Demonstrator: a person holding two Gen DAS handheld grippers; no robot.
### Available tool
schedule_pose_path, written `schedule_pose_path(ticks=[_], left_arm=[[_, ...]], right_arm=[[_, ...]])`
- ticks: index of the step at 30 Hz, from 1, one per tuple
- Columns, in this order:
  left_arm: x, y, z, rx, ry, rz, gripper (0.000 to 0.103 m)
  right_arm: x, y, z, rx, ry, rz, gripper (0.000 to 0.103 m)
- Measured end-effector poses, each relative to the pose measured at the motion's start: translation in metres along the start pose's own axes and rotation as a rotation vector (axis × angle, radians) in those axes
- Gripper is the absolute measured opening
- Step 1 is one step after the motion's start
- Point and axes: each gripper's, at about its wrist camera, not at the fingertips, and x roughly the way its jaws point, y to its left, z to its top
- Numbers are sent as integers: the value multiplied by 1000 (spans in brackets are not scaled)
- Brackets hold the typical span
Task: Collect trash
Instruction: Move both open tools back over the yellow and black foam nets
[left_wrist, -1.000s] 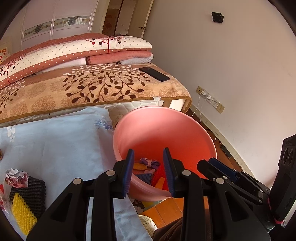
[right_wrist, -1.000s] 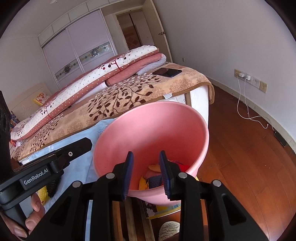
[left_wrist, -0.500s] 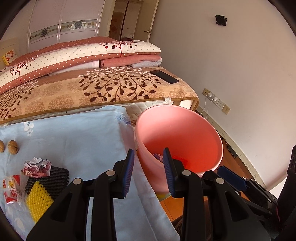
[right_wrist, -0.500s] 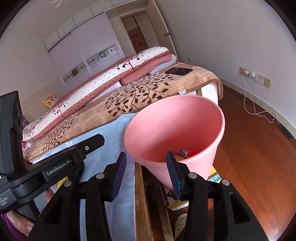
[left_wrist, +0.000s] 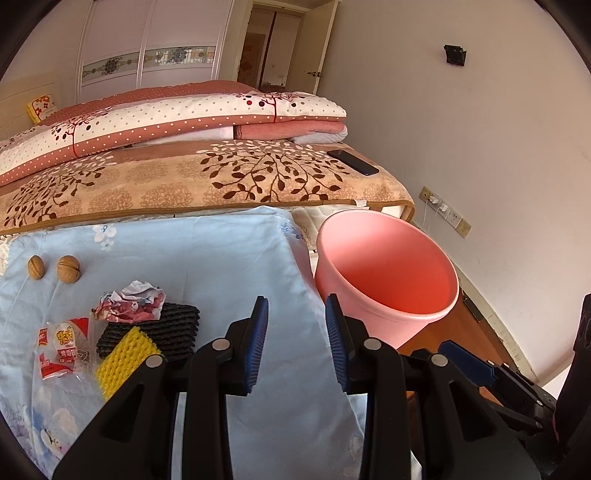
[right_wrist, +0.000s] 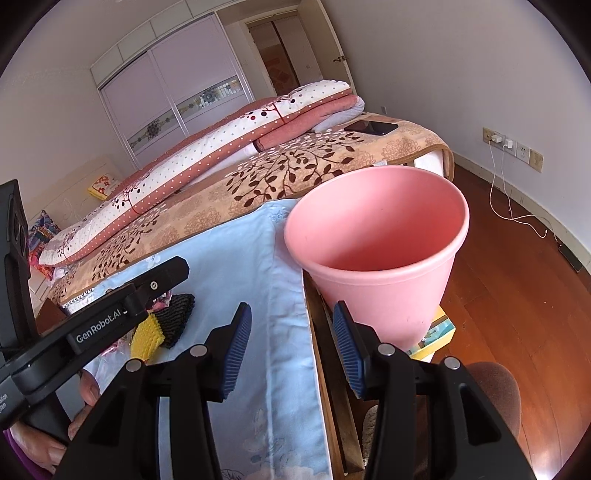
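A pink trash bin (left_wrist: 388, 280) stands beside the table's right edge; it also shows in the right wrist view (right_wrist: 376, 251). On the light blue cloth (left_wrist: 221, 266) lie crumpled paper (left_wrist: 131, 304), a black mesh piece (left_wrist: 155, 332), a yellow foam net (left_wrist: 123, 356), a clear red-printed wrapper (left_wrist: 62, 347) and two walnuts (left_wrist: 51, 267). My left gripper (left_wrist: 297, 341) is open and empty above the cloth, right of the trash. My right gripper (right_wrist: 291, 345) is open and empty over the table edge, near the bin.
A bed with folded quilts (left_wrist: 184, 118) and a dark phone (left_wrist: 352, 162) lies behind the table. Wall sockets with a cable (right_wrist: 513, 147) sit over the wooden floor (right_wrist: 517, 280). A box (right_wrist: 436, 328) sits under the bin.
Both grippers have pulled back and left from over the bin to above the cloth. The right gripper has opened wider. The trash pile has come into the left view.
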Motion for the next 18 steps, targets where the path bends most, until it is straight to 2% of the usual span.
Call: schedule_pose_path(ticks=[8, 18], left_arm=[[-25, 20, -12, 0, -40, 43, 32], [-47, 36, -28, 13, -47, 20, 32]], right_arm=[[-3, 25, -13, -55, 24, 15, 45], [-6, 49, -22, -86, 49, 66, 46]])
